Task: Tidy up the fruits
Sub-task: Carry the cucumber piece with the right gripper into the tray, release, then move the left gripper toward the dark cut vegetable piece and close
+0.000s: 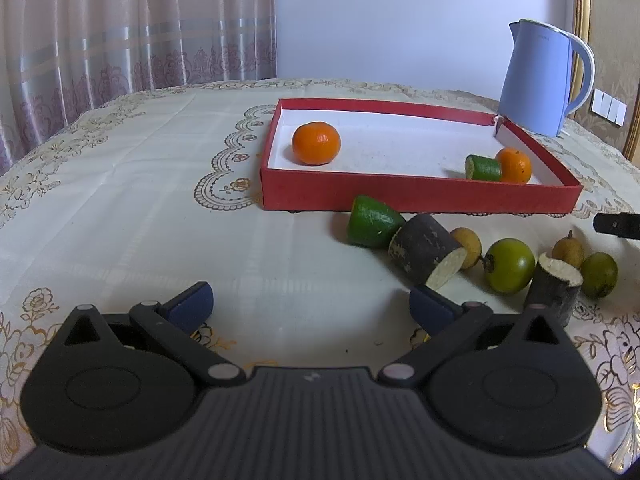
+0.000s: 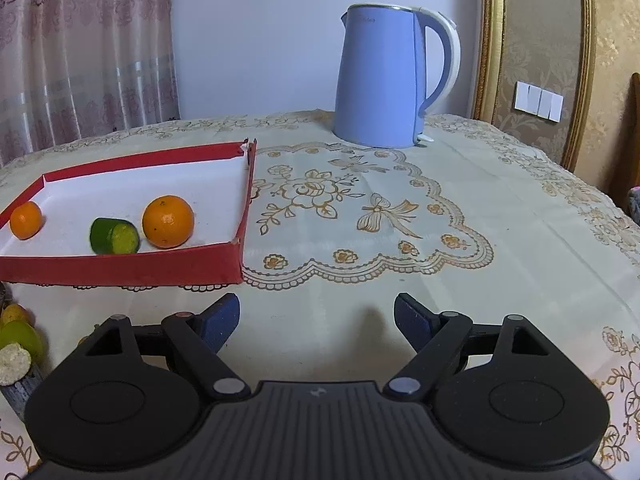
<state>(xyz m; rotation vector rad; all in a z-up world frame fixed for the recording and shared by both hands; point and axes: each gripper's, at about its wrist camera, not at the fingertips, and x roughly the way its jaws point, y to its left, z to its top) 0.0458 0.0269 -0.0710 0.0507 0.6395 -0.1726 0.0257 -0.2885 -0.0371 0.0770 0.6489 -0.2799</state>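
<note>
While two oranges (image 2: pixel 168 222) lie in the tray (image 2: pixel 120 270), both grippers (image 1: pixel 310 304) (image 2: pixel 316 318) gape wide, empty.

Counts, both views together:

Oranges: two, both in the box, one (image 1: pixel 316 143) at its left end, one (image 1: pixel 515 165) at its right.

Green cut pieces: two, a small one (image 1: pixel 483 167) in the box, a bigger one (image 1: pixel 373 221) on the cloth.

Dark stalk chunks with pale cut ends: two, one (image 1: pixel 426 255) lying, one (image 1: pixel 554 289) upright.

Round green fruits: two, (image 1: pixel 509 265) and (image 1: pixel 599 274).

Small tan fruits: two, (image 1: pixel 467 245) and (image 1: pixel 568 251).

Red box (image 1: pixel 420 196): one.

Blue kettle (image 2: pixel 380 80): one.

Grippers: two, left (image 1: pixel 310 307) and right (image 2: pixel 316 318).
</note>
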